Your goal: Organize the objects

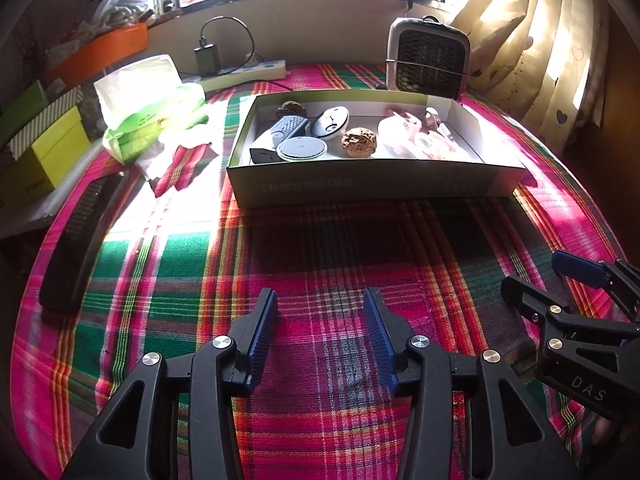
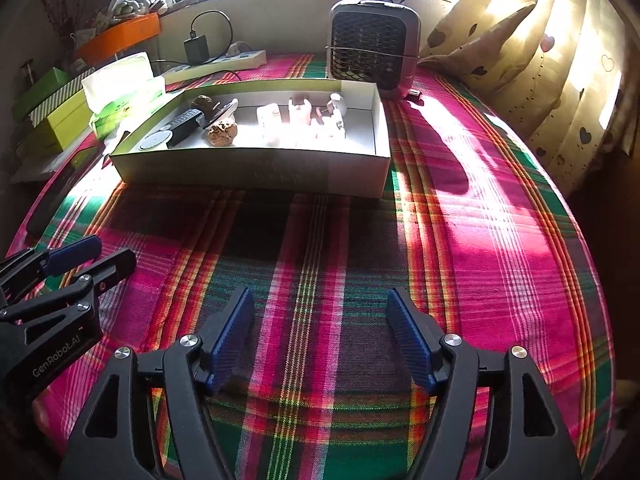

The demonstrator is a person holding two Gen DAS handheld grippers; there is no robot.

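A shallow cardboard box (image 1: 372, 186) (image 2: 256, 172) lies on the plaid cloth ahead of both grippers. It holds a walnut (image 1: 359, 142) (image 2: 222, 133), a second walnut (image 1: 291, 109), a round grey disc (image 1: 302, 149) (image 2: 155, 141), a grey remote (image 1: 289, 128) (image 2: 185, 123), an oval white case (image 1: 330, 121) and several pale pink and white pieces (image 1: 416, 134) (image 2: 304, 122). My left gripper (image 1: 320, 300) is open and empty over the cloth. My right gripper (image 2: 320, 298) is open and empty too, to the right of the left one.
A small fan heater (image 1: 428, 56) (image 2: 374, 46) stands behind the box. A green tissue pack (image 1: 152, 108) (image 2: 124, 88), a long black comb (image 1: 82, 240), green boxes (image 1: 44, 152) and a power strip (image 1: 244, 72) are on the left. Curtains (image 2: 560, 60) hang on the right.
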